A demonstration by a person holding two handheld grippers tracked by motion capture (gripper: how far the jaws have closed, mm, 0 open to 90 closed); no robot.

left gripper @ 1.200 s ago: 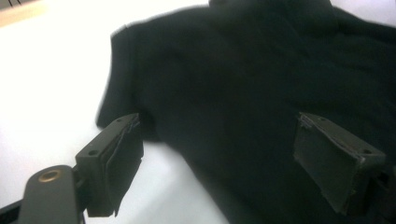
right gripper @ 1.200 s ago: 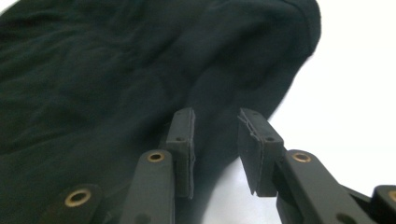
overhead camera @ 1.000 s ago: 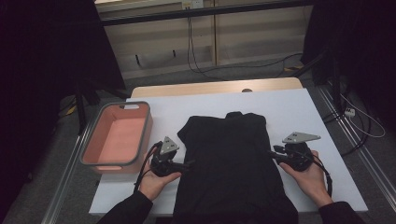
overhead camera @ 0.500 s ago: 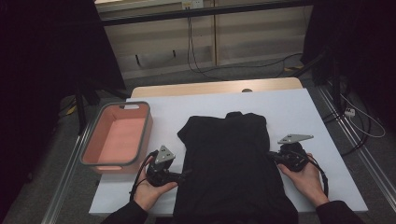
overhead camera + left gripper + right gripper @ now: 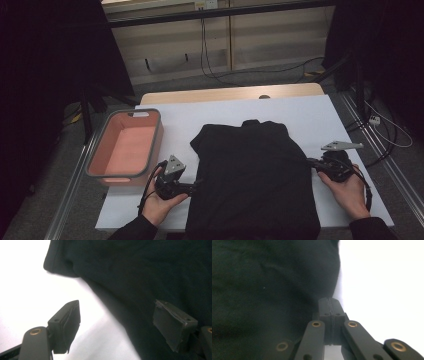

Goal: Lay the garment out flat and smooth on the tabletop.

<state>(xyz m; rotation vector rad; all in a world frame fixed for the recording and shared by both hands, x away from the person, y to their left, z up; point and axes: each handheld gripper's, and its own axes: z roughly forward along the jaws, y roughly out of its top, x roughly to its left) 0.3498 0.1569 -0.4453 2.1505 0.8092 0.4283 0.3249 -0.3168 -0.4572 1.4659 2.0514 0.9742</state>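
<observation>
A black garment [image 5: 255, 180] lies spread flat on the white tabletop [image 5: 320, 115], its collar end pointing to 12 o'clock and its lower part running off the near edge at 6 o'clock. The cloth is plain, matte and very dark, with soft folds near the upper left shoulder and a rounded sleeve corner that shows in the left gripper view [image 5: 53, 263].

The left claw [image 5: 192, 186] sits at the garment's 9 o'clock edge. Its jaws stand wide apart and have just been closing a little; one pad [image 5: 66, 325] is over bare tabletop, the other over the black cloth, and the garment's edge runs between them, not pinched.

The right claw [image 5: 312, 164] is at the garment's 3 o'clock edge. Its jaws have just closed fully, the pads pressed flat together [image 5: 329, 307] right at the hem; I cannot tell whether any cloth is caught between them.

A pink tub [image 5: 100, 170] with a grey rim stands at 9 o'clock on the tabletop, just beside the left claw.
</observation>
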